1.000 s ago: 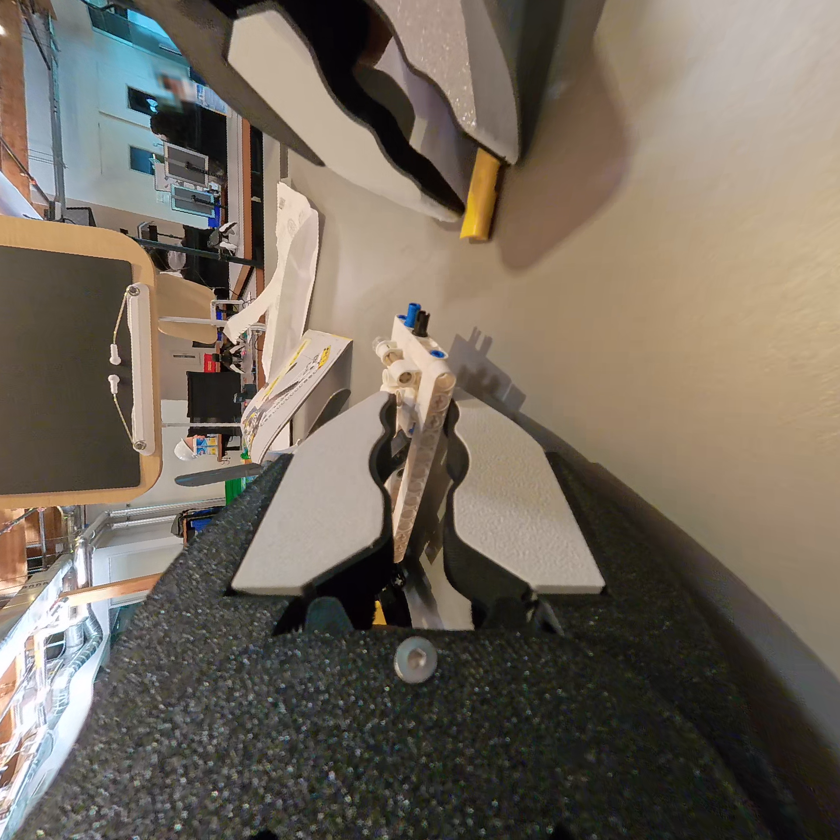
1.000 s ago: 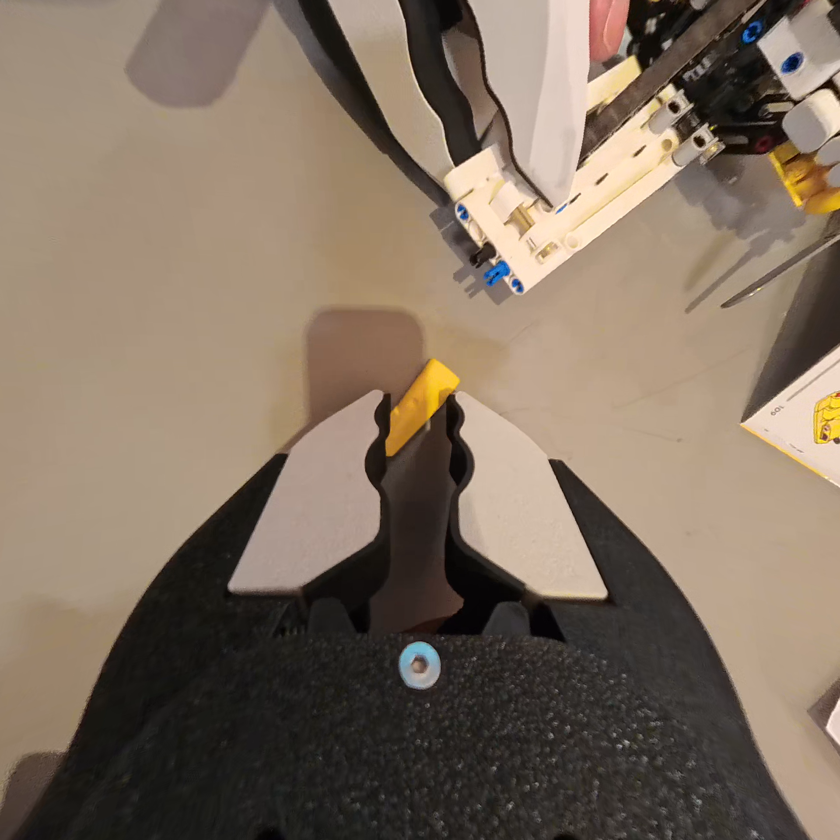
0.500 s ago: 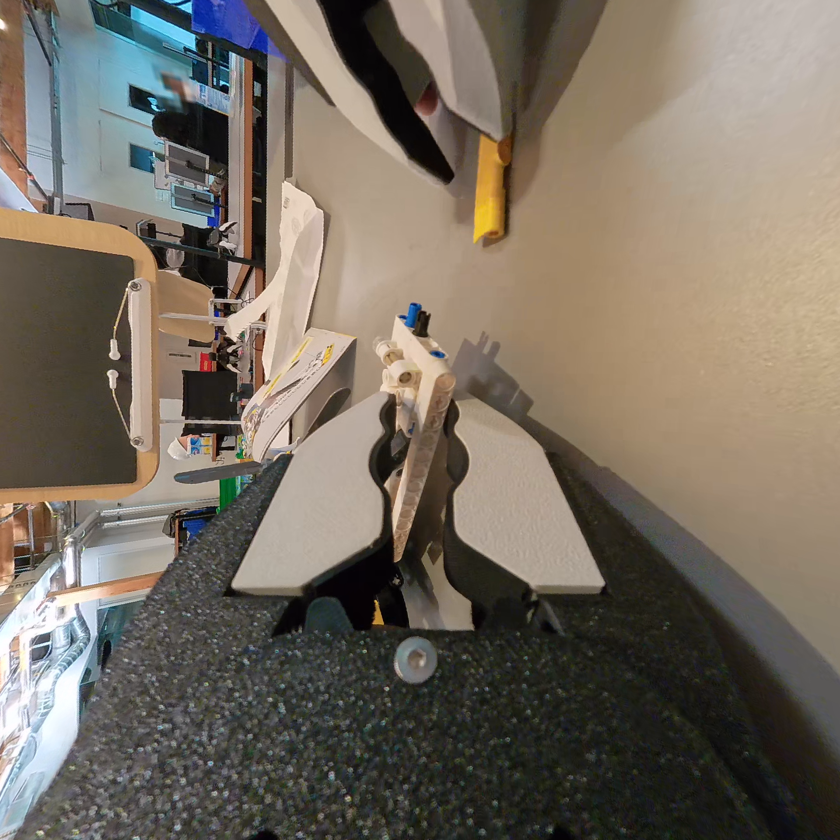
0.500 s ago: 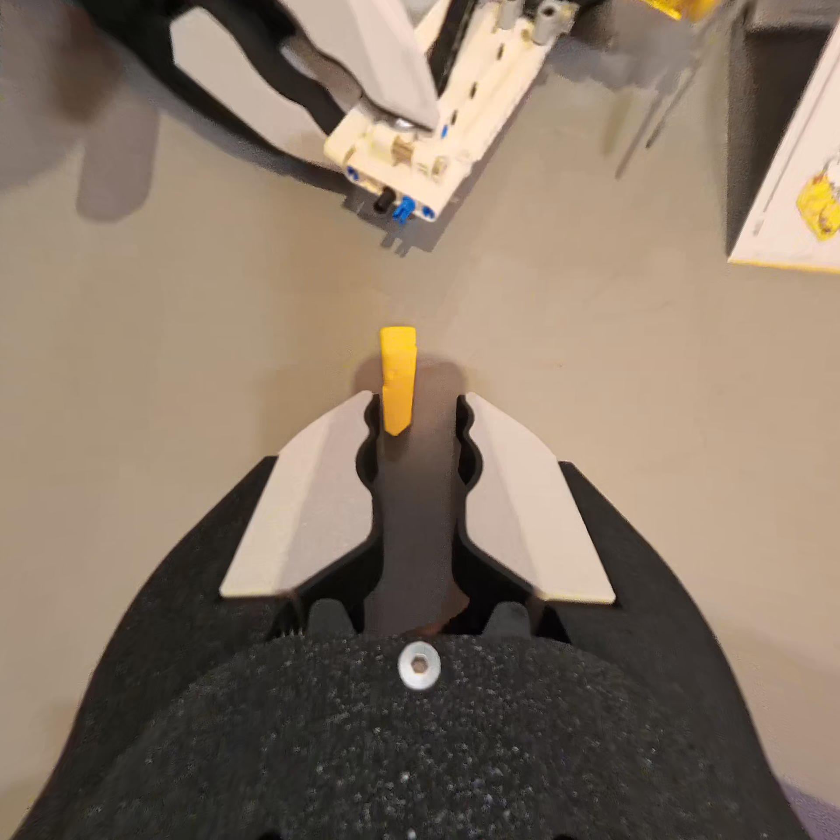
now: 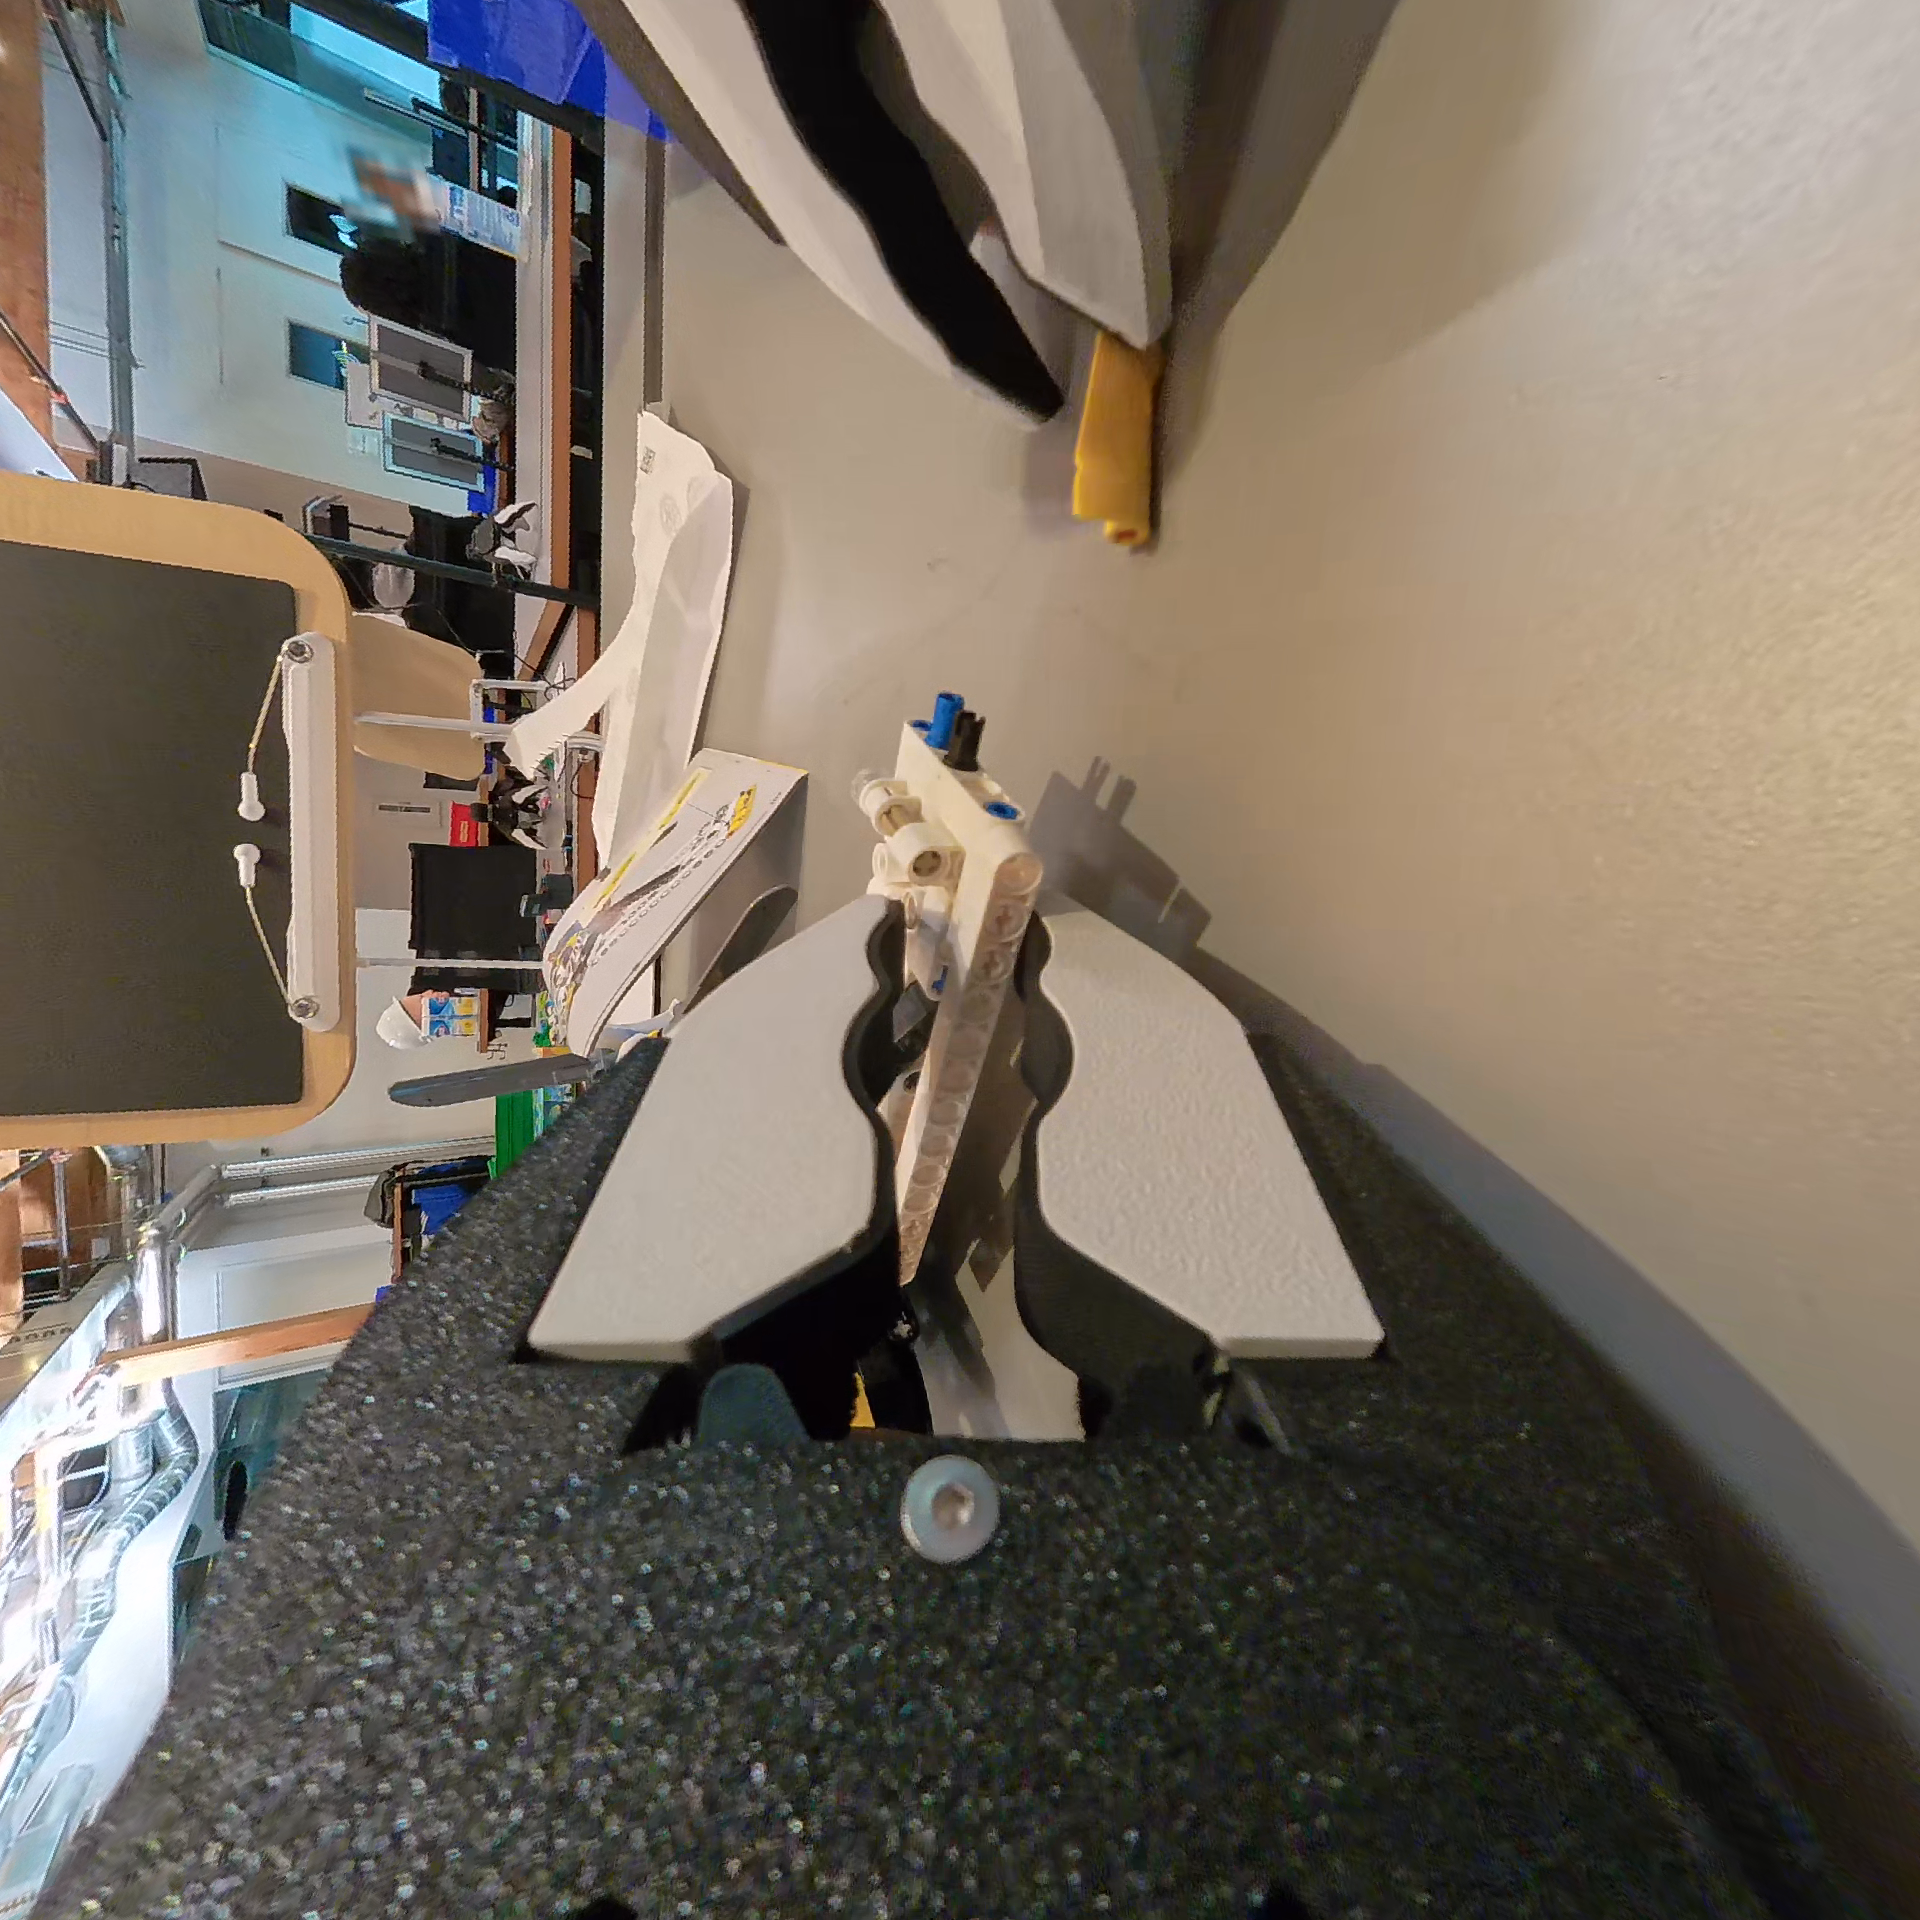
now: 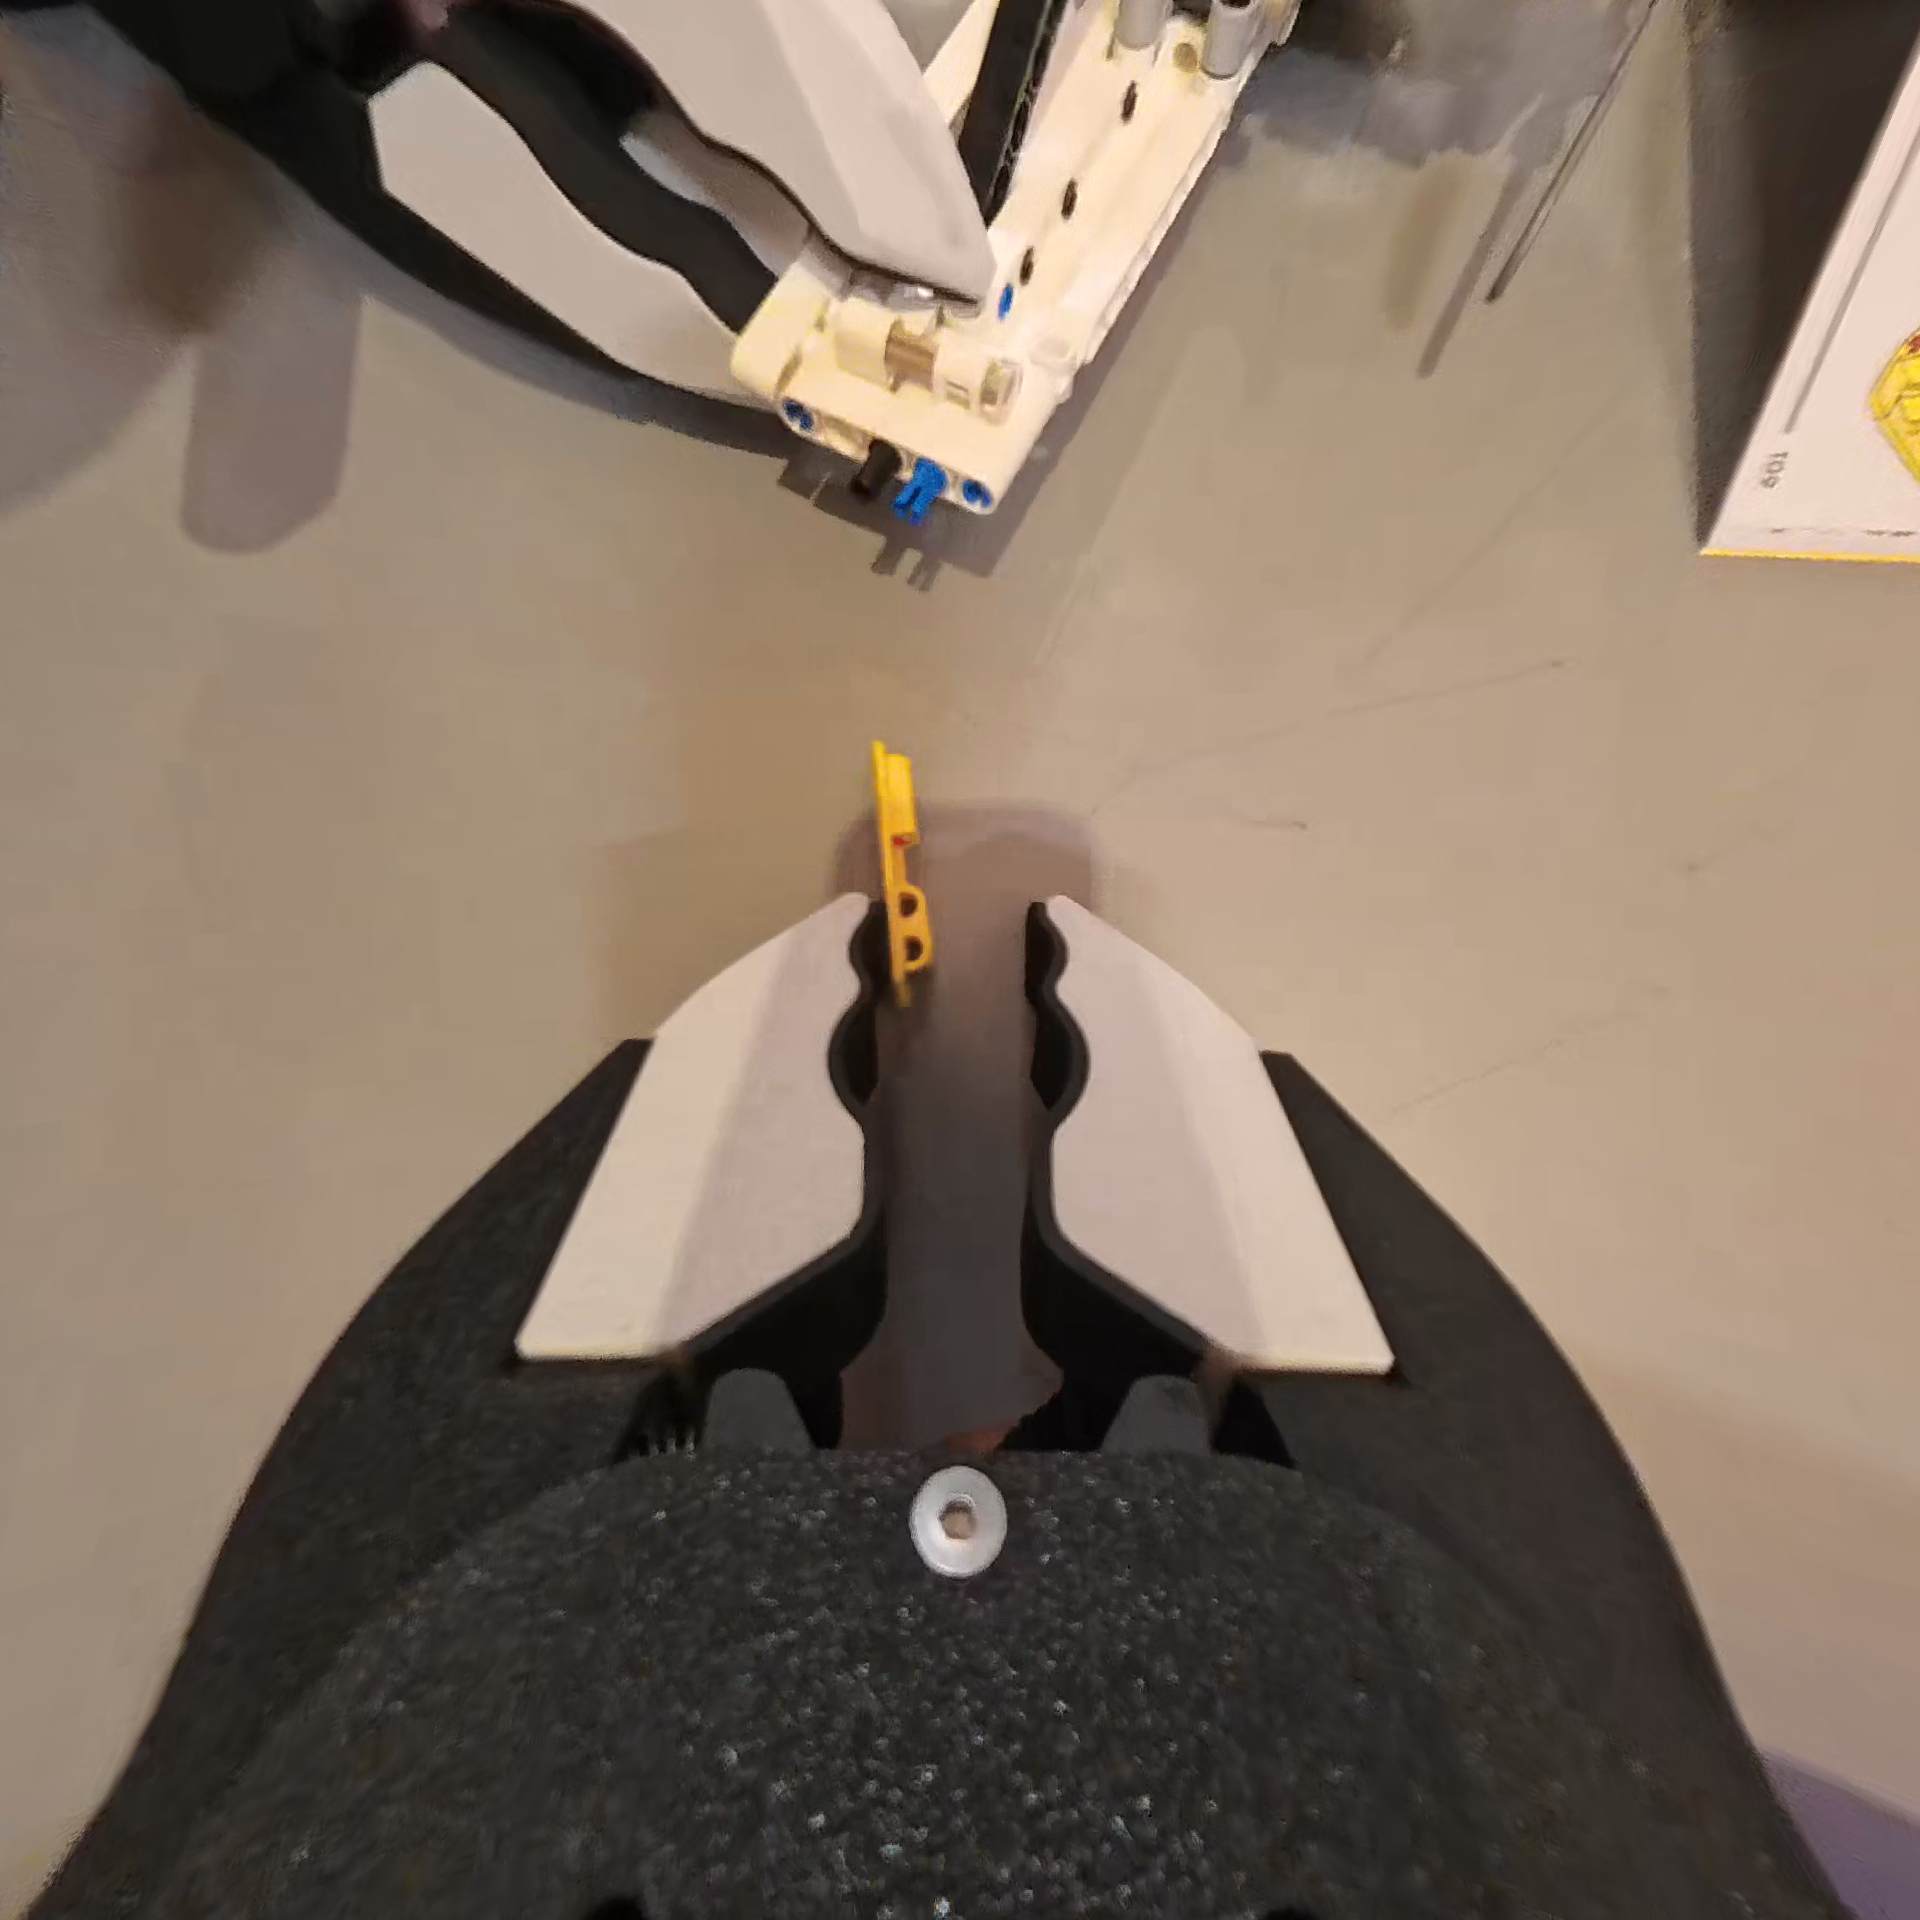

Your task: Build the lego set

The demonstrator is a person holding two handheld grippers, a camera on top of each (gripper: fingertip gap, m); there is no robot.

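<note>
My left gripper [image 5: 961, 925] is shut on a white brick assembly [image 5: 956, 821] with blue and black pins at its far end, held just above the grey table [image 5: 1507, 727]. The same assembly [image 6: 935, 384] and the left gripper's fingers [image 6: 831, 156] show at the top of the right wrist view. My right gripper [image 6: 951, 914] is open, low over the table. A small yellow brick piece [image 6: 899, 883] stands on edge against its left pad, with a clear gap to the right pad. The left wrist view shows this yellow piece [image 5: 1117, 447] at the right gripper's fingertips [image 5: 1091, 270].
An instruction booklet [image 6: 1849, 364] lies at the right edge; it also shows in the left wrist view [image 5: 665, 883], with crumpled white paper [image 5: 675, 582] behind it. A wood-framed black panel [image 5: 135, 821] stands beyond the table. The grey table [image 6: 416, 727] spreads to the left. My right fingertips sit around 10 cm from my left ones.
My right gripper's pads held the yellow piece a second ago, then parted and let it go; the piece now stands on edge against the left pad. The left gripper keeps its grip, unmoved.
</note>
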